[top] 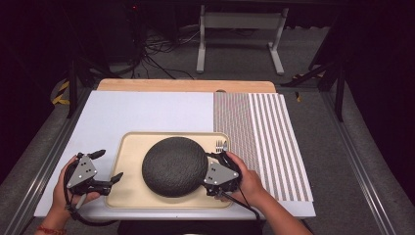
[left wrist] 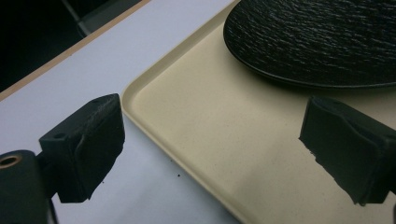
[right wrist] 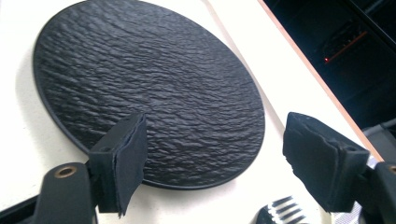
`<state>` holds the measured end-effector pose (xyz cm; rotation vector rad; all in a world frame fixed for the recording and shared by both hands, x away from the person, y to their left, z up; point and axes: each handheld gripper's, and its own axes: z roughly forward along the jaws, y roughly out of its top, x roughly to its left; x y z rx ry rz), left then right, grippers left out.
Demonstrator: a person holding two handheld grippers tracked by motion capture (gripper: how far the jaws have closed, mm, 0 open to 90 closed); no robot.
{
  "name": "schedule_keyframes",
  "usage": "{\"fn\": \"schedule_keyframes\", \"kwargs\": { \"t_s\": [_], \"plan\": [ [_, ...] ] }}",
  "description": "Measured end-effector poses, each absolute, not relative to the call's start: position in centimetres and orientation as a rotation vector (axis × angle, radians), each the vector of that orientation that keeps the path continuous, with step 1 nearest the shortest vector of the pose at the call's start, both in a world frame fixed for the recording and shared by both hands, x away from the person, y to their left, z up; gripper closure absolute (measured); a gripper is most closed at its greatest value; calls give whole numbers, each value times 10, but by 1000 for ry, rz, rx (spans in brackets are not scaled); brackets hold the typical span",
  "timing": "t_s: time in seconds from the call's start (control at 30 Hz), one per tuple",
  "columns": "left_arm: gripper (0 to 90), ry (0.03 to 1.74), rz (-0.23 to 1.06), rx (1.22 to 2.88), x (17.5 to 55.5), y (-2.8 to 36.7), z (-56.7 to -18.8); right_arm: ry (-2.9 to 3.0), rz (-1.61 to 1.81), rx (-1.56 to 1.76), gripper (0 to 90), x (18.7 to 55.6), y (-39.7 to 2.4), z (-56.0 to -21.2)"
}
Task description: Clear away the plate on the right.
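Right gripper (top: 208, 169): jaws wide, empty | round black textured plate (top: 174, 165) set on beige plastic tray (top: 128, 166) | silver fork (top: 219, 145) untouched, likely next.

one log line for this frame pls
left gripper: open, at tray left edge | right gripper: open beside black plate | fork: on tray

No legible txt or labels anywhere.
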<state>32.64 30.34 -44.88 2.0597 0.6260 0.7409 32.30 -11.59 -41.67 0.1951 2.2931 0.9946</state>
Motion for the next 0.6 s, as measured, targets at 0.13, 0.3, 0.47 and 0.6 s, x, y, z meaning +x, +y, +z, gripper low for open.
{"fn": "schedule_keyframes", "kwargs": {
  "t_s": [0.13,0.3,0.47,0.6],
  "plan": [
    [76,625,742,2059,326,303,-448,2265,989,234,226,325,-118,-414],
    [76,624,742,2061,326,303,-449,2240,996,274,225,327,-122,-410],
    [76,620,749,2063,326,302,-448,2222,990,320,224,327,-129,-408],
    [76,621,749,2064,326,302,-449,2213,991,354,222,328,-136,-406]
  ]
}}
